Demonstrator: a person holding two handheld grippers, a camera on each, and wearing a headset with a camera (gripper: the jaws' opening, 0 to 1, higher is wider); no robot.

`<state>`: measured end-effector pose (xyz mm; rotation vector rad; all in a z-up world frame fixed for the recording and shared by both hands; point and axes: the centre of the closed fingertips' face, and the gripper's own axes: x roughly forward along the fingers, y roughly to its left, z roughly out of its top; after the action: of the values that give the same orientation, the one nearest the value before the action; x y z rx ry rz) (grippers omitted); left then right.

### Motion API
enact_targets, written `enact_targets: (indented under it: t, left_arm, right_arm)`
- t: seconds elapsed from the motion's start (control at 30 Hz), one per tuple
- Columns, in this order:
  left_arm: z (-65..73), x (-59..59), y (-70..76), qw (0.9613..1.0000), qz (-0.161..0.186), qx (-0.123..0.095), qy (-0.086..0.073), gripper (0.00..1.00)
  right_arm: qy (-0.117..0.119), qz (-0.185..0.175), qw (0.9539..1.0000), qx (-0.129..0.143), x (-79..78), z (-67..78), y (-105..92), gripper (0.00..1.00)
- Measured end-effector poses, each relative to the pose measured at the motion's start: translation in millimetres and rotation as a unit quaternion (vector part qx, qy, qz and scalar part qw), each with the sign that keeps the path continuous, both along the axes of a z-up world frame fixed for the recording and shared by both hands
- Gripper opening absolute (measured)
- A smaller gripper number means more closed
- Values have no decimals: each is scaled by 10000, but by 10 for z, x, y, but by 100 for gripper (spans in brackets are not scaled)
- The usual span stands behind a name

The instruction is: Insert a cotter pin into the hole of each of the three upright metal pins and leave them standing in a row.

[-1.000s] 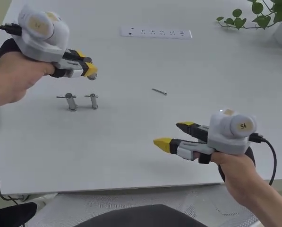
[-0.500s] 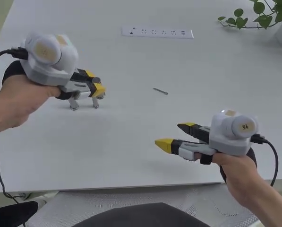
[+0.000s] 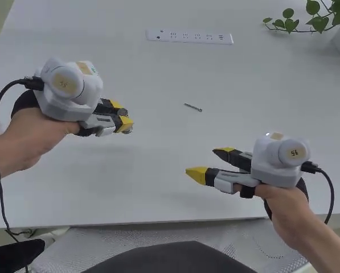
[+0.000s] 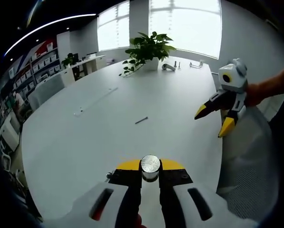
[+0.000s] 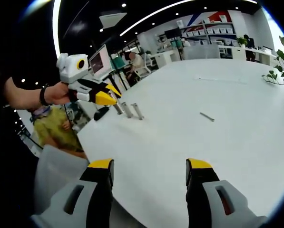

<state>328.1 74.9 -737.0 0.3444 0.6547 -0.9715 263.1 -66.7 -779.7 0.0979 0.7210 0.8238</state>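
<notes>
My left gripper (image 3: 126, 123) is shut on a short metal pin (image 4: 150, 167), whose round end shows between the jaws in the left gripper view. Two more metal pins (image 5: 127, 109) (image 5: 138, 111) stand upright on the white table (image 3: 175, 159) just beyond that gripper's tip in the right gripper view; in the head view the left gripper hides them. A thin cotter pin (image 3: 192, 108) (image 4: 142, 120) (image 5: 207, 116) lies loose mid-table. My right gripper (image 3: 203, 161) (image 5: 149, 166) hovers open and empty near the front edge.
A white power strip (image 3: 189, 38) lies at the table's far side. A potted plant (image 3: 312, 14) stands at the far right corner. A cable trails from each gripper. A dark chair (image 3: 170, 259) sits below the front edge.
My left gripper has carried the metal pin down and to the right, toward me, and now covers the two standing pins in the head view. The right gripper has stayed put.
</notes>
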Motion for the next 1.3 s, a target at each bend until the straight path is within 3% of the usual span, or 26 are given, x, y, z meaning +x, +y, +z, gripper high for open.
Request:
enact_targets:
  t: [0.77, 1.3]
  left_arm:
    - [-619, -232, -67, 9996, 34, 139, 256, 11]
    - [-821, -227, -7, 9992, 149, 179, 331, 11]
  right_arm:
    - [137, 48, 9998, -139, -150, -56, -112, 64]
    - [198, 146, 9995, -181, -168, -85, -100, 64]
